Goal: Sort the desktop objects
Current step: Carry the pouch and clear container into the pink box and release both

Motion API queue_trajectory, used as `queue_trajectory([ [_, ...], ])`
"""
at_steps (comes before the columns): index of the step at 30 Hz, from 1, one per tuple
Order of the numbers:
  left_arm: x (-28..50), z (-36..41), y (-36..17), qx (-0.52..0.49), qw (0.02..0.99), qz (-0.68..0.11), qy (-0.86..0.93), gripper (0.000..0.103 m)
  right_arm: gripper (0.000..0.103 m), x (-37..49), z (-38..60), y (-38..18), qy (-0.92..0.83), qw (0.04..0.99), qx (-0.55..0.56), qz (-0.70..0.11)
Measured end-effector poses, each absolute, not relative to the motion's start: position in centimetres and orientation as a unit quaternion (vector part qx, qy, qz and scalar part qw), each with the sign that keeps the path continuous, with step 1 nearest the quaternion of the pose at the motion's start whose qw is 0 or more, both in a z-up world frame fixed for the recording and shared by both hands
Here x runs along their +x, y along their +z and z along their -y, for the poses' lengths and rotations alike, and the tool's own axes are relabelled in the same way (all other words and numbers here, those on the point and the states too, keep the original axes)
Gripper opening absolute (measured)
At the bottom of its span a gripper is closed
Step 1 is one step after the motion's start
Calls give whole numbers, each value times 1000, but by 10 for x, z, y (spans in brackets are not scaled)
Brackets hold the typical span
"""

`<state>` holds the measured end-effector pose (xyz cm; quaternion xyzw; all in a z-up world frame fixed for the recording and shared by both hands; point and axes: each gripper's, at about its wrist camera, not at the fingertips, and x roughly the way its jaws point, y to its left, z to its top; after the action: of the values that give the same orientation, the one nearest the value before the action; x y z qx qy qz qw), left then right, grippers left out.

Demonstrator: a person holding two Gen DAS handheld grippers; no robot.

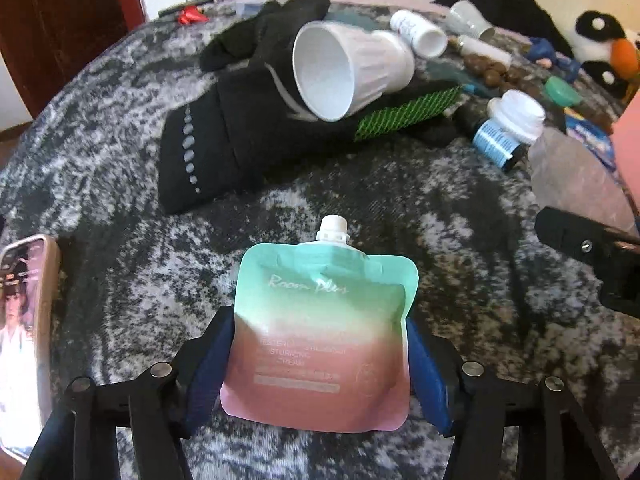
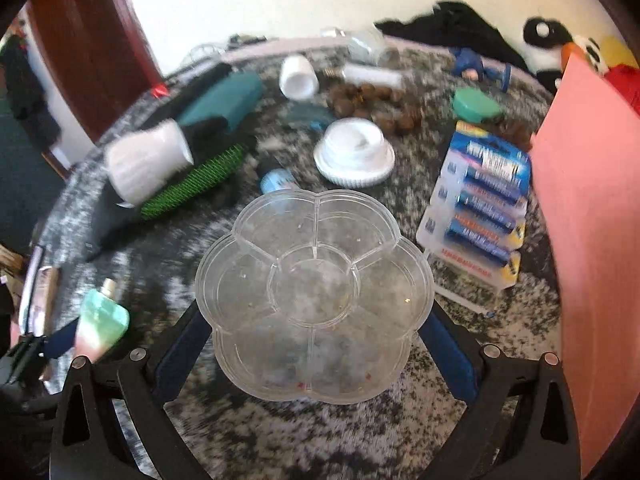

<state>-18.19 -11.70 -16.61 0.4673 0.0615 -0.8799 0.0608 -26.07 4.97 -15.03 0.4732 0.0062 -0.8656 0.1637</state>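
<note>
A mint-to-pink spouted cream pouch [image 1: 324,280] lies flat on the mottled grey cloth [image 1: 460,300], white spout pointing away. My left gripper [image 1: 318,320] has its blue pads against both side edges of the pouch, shut on it. The same pouch [image 2: 100,320] shows at the lower left of the right wrist view. A clear flower-shaped divided tray [image 2: 316,264] sits between the blue pads of my right gripper [image 2: 316,312], which is shut on it and holds it above the cloth. Its compartments look empty apart from a few specks.
A white cup [image 1: 340,68] lies tipped on black socks [image 1: 224,136]. A phone [image 1: 24,320] is at the left edge. A battery pack [image 2: 484,200], a white lid [image 2: 354,152], brown nuts [image 2: 372,104] and a pink board [image 2: 592,240] crowd the right.
</note>
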Motion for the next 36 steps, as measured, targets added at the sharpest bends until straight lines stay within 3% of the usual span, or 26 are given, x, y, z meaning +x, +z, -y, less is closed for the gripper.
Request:
queue_trajectory([
  [10,-146,97,-95,391,37,-57,-918,68,102,-201,-69,-84,-896,198,397,8],
  [17,-133,47,-26,322,0,-33,-946,68,102,-143,-121,-4,-945,172,275,26],
  [25,-162,-75,39,269,-119,-2,-956,68,102,-104,-233,63,-988,0,148,50],
  [32,-209,-181,36,288,-192,20,-938,69,102,-132,-354,55,-966,-126,192,122],
  [36,-240,-217,16,345,-217,19,-913,81,103,-169,-386,30,-944,-112,275,146],
])
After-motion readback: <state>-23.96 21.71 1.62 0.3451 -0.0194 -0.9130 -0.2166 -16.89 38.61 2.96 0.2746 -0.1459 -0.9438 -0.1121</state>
